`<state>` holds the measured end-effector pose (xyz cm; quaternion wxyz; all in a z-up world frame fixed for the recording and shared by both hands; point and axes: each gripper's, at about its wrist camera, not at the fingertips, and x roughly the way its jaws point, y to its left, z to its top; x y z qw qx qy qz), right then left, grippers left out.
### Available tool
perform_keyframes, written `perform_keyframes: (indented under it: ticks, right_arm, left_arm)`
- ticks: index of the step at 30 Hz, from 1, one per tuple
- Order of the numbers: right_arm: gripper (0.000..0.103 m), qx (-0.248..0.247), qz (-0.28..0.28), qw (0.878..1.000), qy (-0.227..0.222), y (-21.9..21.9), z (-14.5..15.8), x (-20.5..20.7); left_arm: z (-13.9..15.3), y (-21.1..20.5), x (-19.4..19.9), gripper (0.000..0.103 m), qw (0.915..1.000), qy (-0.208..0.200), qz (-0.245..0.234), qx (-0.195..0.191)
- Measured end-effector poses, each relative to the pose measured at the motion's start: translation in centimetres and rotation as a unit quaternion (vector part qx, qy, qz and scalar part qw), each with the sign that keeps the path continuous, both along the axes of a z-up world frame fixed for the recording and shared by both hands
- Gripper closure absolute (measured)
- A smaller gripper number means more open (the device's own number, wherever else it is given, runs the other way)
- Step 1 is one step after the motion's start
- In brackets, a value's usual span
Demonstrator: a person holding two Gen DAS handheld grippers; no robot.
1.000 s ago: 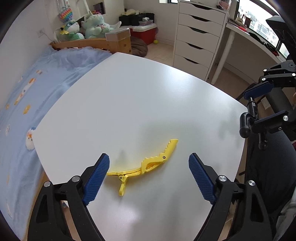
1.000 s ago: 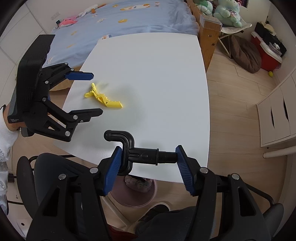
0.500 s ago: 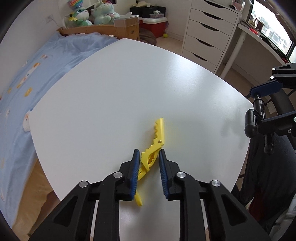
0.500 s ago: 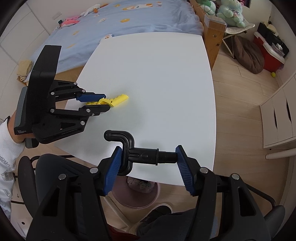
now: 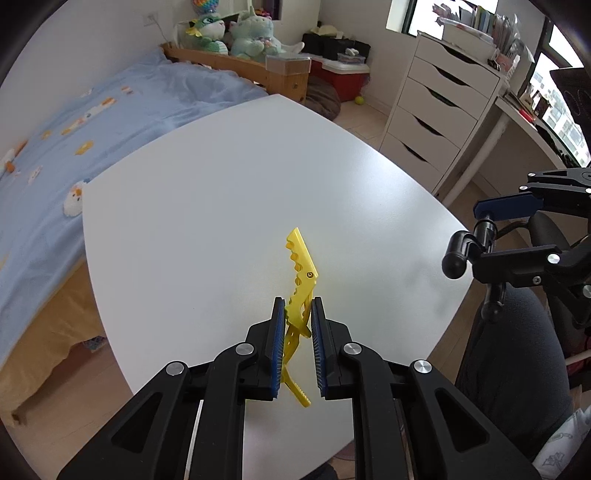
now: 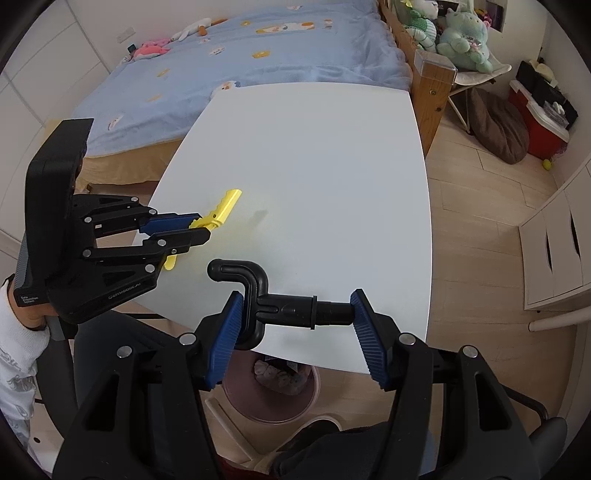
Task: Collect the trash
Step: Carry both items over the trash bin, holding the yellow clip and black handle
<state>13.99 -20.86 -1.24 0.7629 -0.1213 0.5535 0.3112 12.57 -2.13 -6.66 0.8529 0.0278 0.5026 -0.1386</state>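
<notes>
From the left wrist view, one left gripper (image 5: 298,314) has just closed its jaws, and its two blue pads now pinch one yellow hair clip (image 5: 300,291) near the clip's middle. The clip's toothed tip points away over the one white table (image 5: 236,206), and its tail sticks out below the pads toward the camera. Right of the table's edge, the right gripper (image 5: 491,236) pinches one black hooked part (image 5: 461,251) between its blue pads. Beyond the table stand one white drawer chest (image 5: 436,118) with four drawers, one bed (image 5: 74,122) and two plush toys (image 5: 229,33).

From the right wrist view, the right gripper (image 6: 297,328) clamps the black hooked part (image 6: 266,299) lengthwise, jaws part-way spread on it. At the table's (image 6: 332,166) left edge, the left gripper (image 6: 203,229) holds the yellow hair clip (image 6: 223,206) clear of the tabletop (its shadow lies apart on the table). Small white lettering on the left gripper's body is too small to read. Below the table's near edge sits one pink bin (image 6: 269,402) with crumpled stuff inside.
</notes>
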Motion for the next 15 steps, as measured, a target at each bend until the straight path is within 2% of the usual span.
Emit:
perform_keyframes:
  ticks: [15]
  right_arm:
    - [0.044, 0.017, 0.015, 0.998, -0.052, -1.7, 3.3, -3.9]
  left_arm:
    - [7.0, -2.0, -7.6, 0.089, 0.9966, -0.071, 0.03, -0.029]
